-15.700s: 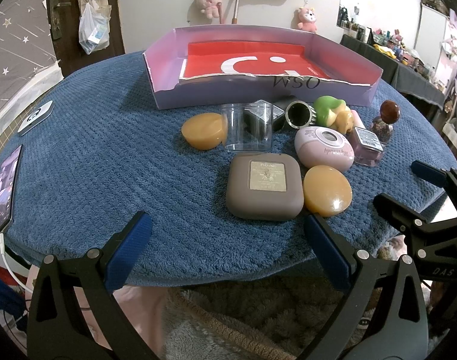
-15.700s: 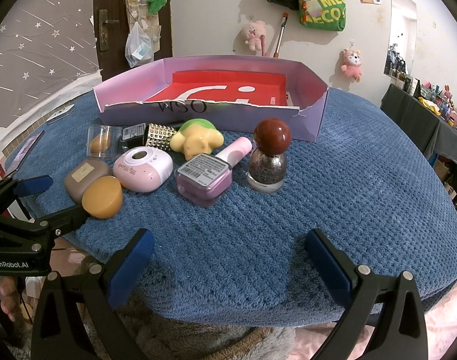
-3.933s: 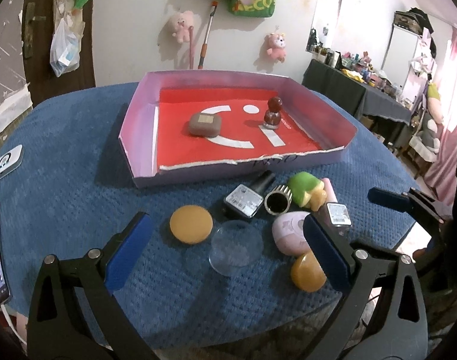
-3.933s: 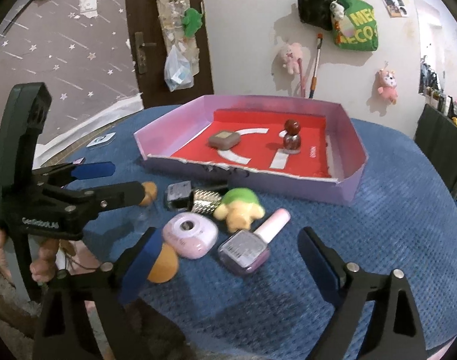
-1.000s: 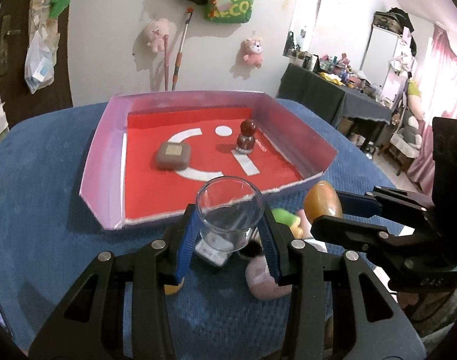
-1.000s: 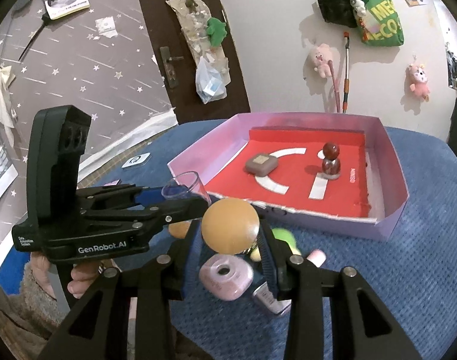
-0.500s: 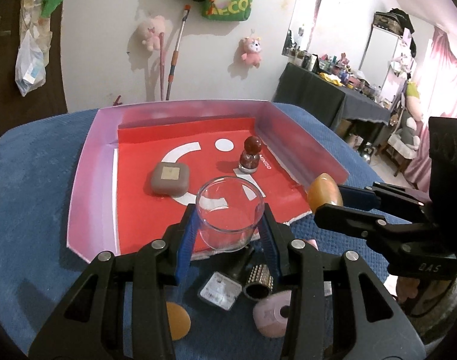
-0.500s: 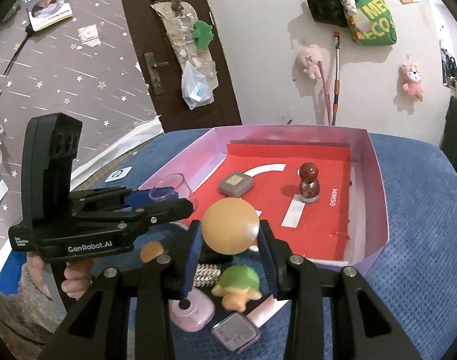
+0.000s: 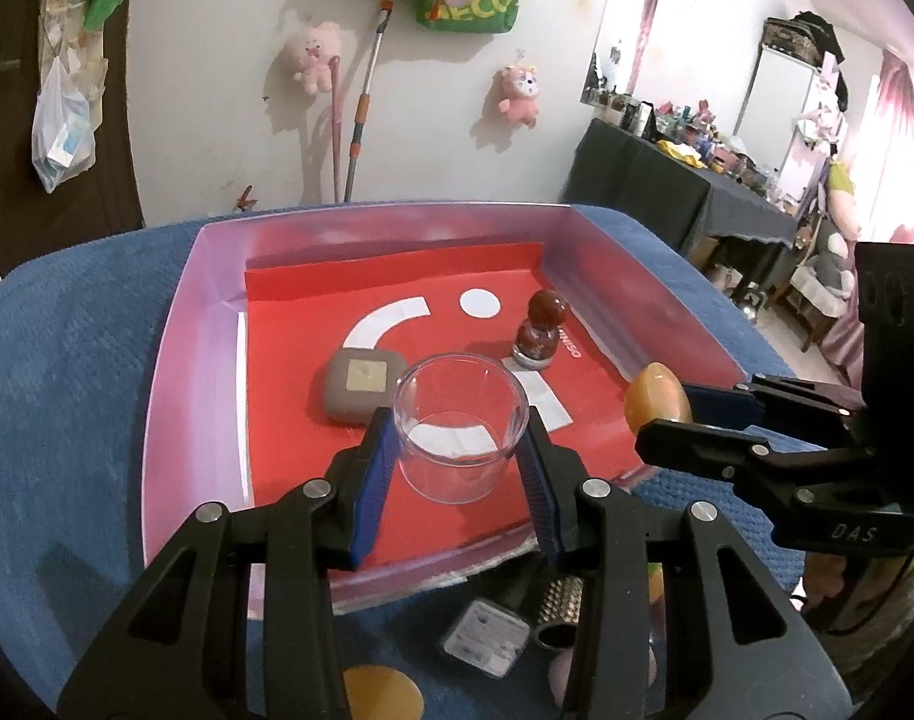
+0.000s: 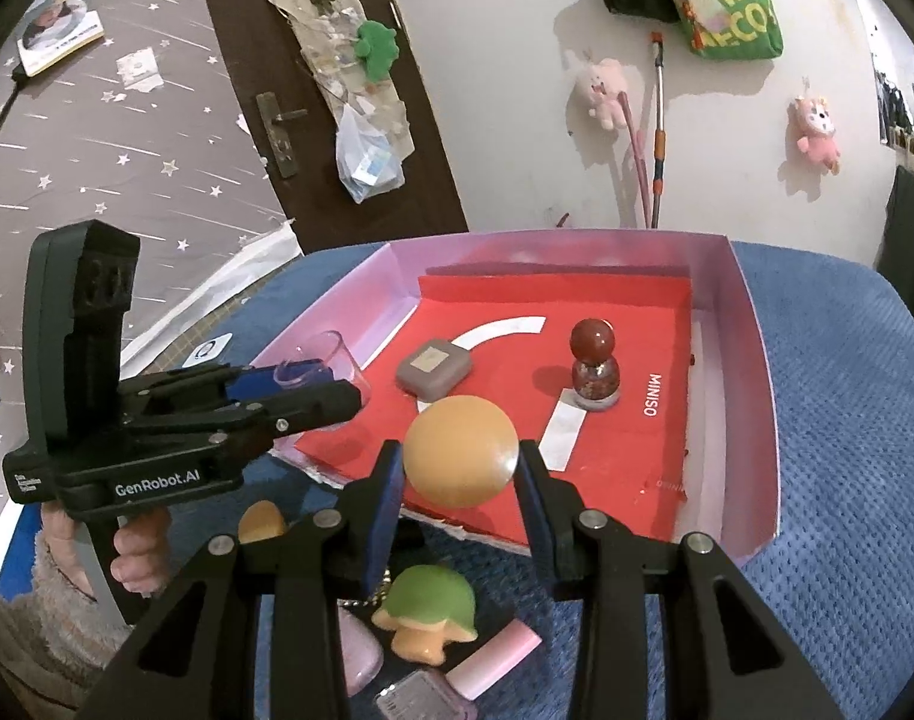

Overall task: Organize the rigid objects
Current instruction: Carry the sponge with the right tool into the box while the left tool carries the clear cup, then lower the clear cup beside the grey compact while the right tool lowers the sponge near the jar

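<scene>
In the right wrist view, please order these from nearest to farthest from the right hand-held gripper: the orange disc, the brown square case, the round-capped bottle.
1. Orange disc, clamped between the right hand-held gripper fingers.
2. Brown square case, inside the box, left of centre.
3. Round-capped bottle, inside the box to the right; nearly as far as the case, so this order is uncertain.

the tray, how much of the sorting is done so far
Done: brown case and round-capped bottle sit in the tray. In hand: clear cup and orange disc, held over it. Left: green toy, another orange disc, pink bottle.
</scene>
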The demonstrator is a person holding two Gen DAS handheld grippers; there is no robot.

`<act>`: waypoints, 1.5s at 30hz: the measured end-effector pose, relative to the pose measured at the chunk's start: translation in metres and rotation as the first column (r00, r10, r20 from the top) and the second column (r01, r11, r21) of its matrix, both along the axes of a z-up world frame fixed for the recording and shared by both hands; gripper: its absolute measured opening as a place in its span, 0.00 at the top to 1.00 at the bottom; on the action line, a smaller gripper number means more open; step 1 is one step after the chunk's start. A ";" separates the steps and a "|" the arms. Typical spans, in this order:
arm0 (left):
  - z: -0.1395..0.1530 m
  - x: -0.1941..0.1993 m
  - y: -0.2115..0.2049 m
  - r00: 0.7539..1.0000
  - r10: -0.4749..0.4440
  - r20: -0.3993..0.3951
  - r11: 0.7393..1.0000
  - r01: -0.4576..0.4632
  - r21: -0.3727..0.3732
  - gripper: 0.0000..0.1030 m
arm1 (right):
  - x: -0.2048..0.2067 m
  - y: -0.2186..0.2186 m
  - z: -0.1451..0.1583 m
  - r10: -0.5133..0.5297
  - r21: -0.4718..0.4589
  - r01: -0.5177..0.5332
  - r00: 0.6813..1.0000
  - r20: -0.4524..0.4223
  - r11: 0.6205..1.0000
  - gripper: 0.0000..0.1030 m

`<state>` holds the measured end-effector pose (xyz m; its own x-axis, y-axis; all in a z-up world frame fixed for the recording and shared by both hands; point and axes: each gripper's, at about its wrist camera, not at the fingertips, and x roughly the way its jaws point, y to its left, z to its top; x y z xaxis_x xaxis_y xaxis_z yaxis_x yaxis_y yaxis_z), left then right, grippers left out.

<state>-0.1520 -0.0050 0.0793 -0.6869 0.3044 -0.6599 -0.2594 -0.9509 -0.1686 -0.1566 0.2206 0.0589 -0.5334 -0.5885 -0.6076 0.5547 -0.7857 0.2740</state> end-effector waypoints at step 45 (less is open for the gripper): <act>-0.048 -0.058 -0.015 0.978 0.044 0.203 0.999 -0.038 -0.034 0.64 | -0.087 -0.023 -0.046 -0.093 0.166 0.070 0.987 0.134 0.984 0.61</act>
<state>-0.2100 -0.0203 0.0315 -0.5491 0.2564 -0.7954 -0.1832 -0.9655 -0.1848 -0.2434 0.1971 0.0127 -0.4778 -0.4354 -0.7630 0.4515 -0.8667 0.2119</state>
